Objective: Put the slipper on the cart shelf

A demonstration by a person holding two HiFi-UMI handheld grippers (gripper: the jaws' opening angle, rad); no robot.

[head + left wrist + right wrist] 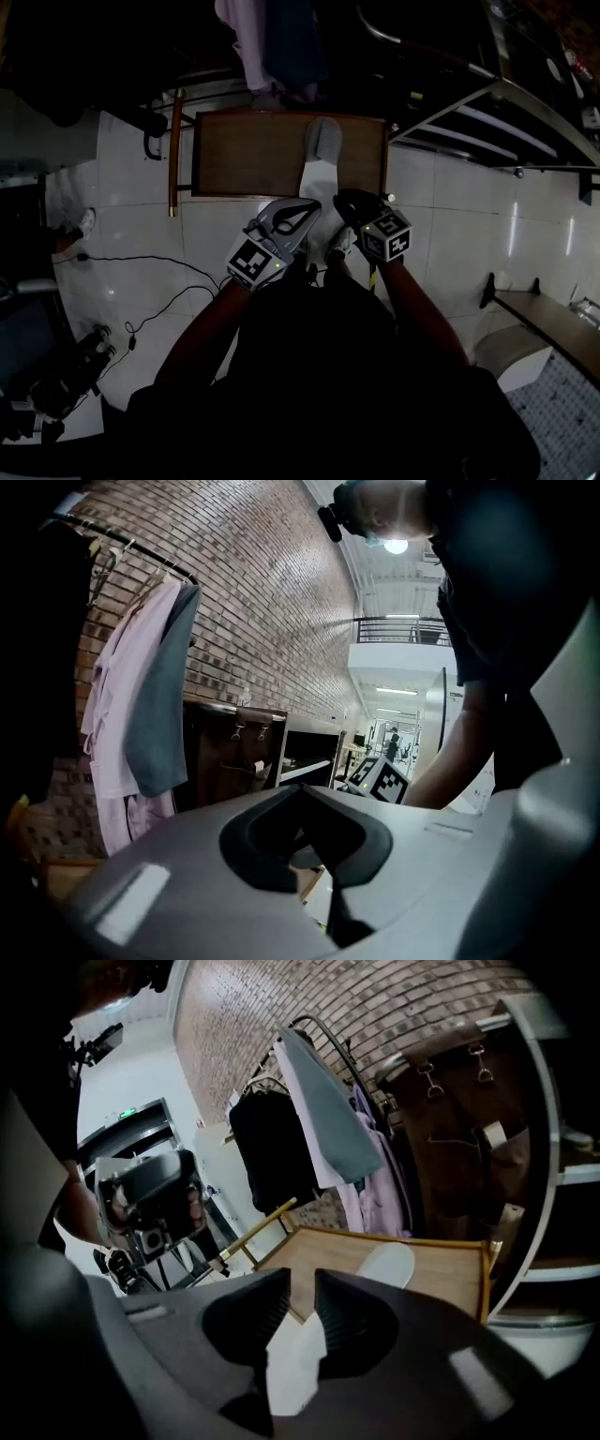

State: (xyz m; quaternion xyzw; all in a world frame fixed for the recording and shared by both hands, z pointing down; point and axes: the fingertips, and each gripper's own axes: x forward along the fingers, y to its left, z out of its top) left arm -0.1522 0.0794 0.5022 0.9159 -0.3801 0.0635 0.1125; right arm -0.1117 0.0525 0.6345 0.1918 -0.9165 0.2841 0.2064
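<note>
Your right gripper (pixel 300 1290) is clenched on the near end of the white slipper (pixel 389 1265), whose far end lies on the wooden cart shelf (pixel 445 1269). Your left gripper (pixel 302 791), just to its left, has its jaws together on nothing.

My pale grey left gripper (pixel 302 791) has its jaws closed together, empty; beyond, I see a pink shirt (pixel 114 700) and grey garment (pixel 165 700) hanging before a red brick wall (pixel 272 602)
</note>
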